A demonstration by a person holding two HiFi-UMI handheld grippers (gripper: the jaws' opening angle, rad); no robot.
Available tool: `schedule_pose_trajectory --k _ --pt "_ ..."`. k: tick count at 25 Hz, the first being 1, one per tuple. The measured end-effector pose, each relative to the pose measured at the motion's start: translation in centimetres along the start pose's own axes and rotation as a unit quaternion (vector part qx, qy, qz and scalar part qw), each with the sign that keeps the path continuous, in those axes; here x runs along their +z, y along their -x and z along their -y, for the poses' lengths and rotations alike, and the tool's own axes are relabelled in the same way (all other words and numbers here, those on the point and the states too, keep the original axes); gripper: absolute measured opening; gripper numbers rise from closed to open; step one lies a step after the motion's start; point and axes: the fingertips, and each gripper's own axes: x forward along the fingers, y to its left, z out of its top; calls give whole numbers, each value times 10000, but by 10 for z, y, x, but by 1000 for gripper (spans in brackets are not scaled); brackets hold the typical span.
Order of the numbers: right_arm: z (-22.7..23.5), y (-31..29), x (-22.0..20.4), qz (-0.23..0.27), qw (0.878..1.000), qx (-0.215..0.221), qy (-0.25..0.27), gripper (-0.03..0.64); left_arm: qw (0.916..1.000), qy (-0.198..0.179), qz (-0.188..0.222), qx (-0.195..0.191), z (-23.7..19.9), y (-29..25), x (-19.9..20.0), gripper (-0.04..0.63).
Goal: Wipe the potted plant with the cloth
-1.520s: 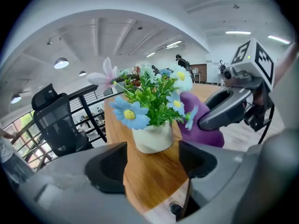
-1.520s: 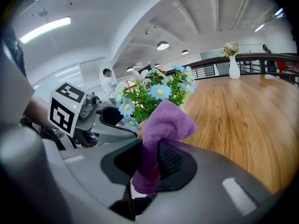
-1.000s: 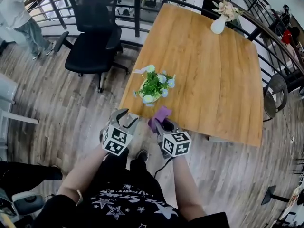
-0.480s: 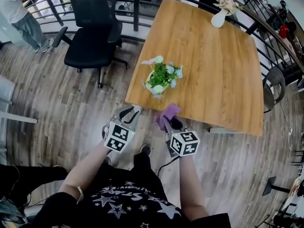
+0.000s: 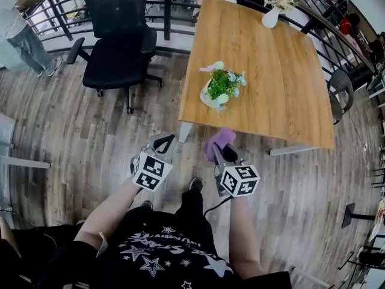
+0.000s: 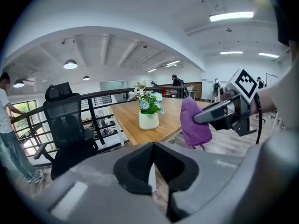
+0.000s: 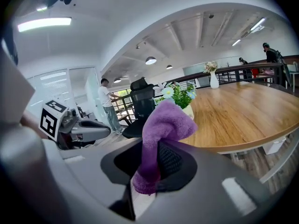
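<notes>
The potted plant (image 5: pixel 221 89), green leaves with pale flowers in a white pot, stands near the near left corner of the wooden table (image 5: pixel 283 71). My right gripper (image 5: pixel 219 150) is shut on the purple cloth (image 5: pixel 219 139), which bunches above its jaws, over the floor just short of the table edge. In the right gripper view the cloth (image 7: pixel 161 129) hangs between the jaws with the plant (image 7: pixel 180 96) beyond. My left gripper (image 5: pixel 163 142) has just been closing and is shut with nothing in it. In the left gripper view the plant (image 6: pixel 149 110) is ahead and the cloth (image 6: pixel 195 122) to the right.
A black office chair (image 5: pixel 117 47) stands left of the table by a dark railing (image 5: pixel 54 8). A white vase with flowers (image 5: pixel 271 14) sits at the table's far corner. A person (image 5: pixel 24 38) walks at the far left. Wood floor lies below the grippers.
The left jaws, apart a second ago, have come together empty. Both grippers now sit farther back from the plant and table edge. The cloth stays in the right gripper.
</notes>
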Motion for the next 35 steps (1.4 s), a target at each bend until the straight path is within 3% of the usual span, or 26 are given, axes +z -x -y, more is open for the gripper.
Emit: schedule_pose_trajectory --k 17,35 --pt "-113 45 -24 210 9985 -444 244 80 9981 -11 558 -264 -2 114 -25 3" --pt "-188 93 -51 413 9955 -763 373 80 9947 -133 896 -491 12 193 -46 3"
